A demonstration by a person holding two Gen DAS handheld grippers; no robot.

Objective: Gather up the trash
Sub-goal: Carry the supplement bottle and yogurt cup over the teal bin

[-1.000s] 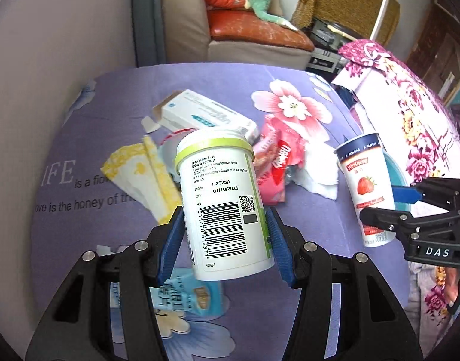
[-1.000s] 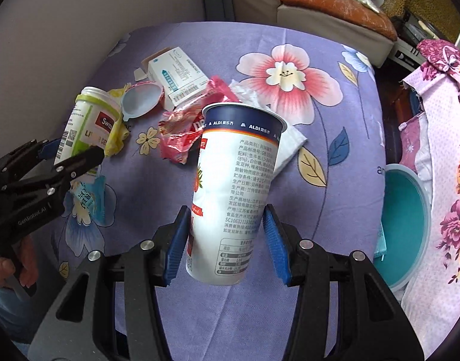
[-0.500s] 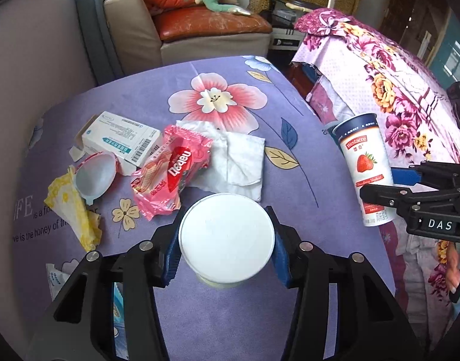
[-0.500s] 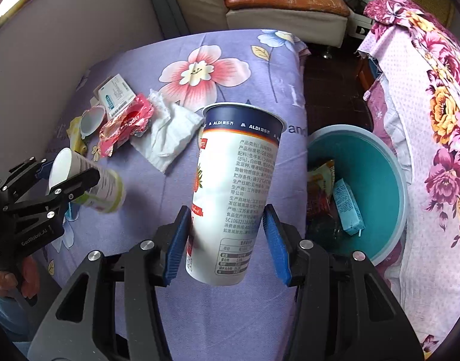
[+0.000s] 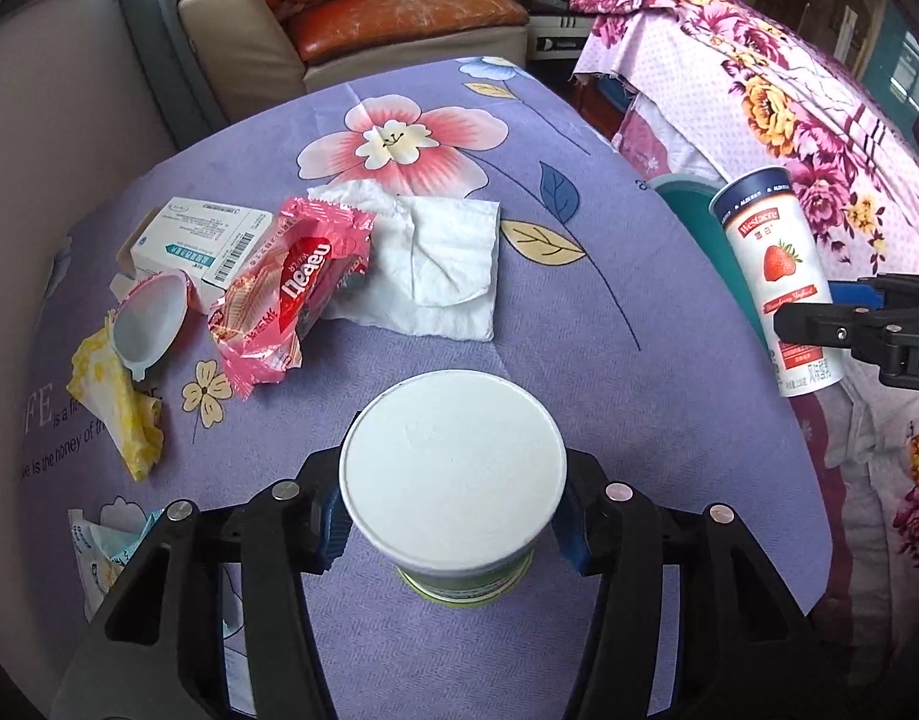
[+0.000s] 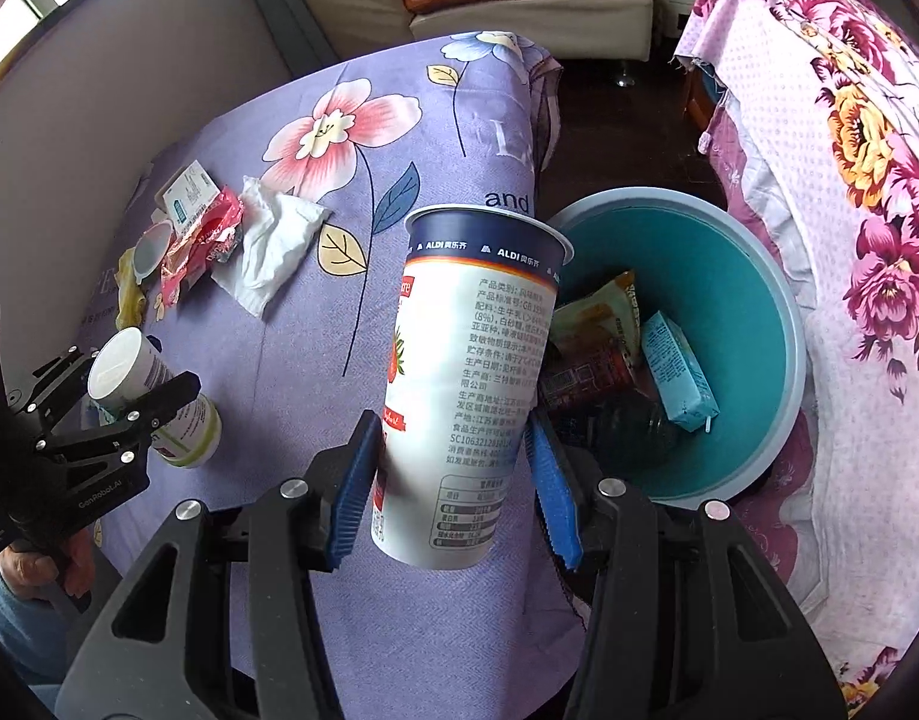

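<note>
Both grippers have swung across the purple flowered tablecloth (image 5: 579, 324) toward its edge, and the teal bin (image 6: 753, 312), a second ago only a sliver at the side of the right view, now opens beside the load. Clamped in the right gripper (image 6: 453, 480) is a tall paper yogurt cup (image 6: 465, 384), long axis upright with a slight lean, its rim overlapping the bin's near wall; this hand is nearer the bin. Over the cloth, the left gripper (image 5: 450, 525) squeezes a squat plastic jar (image 5: 453, 474), smooth white lid facing the camera; its jaws have just eased slightly wider around it. Behind lie a glossy pink wrapper (image 5: 291, 294), crumpled tissue (image 5: 435, 264) and a cardboard box (image 5: 201, 240).
</note>
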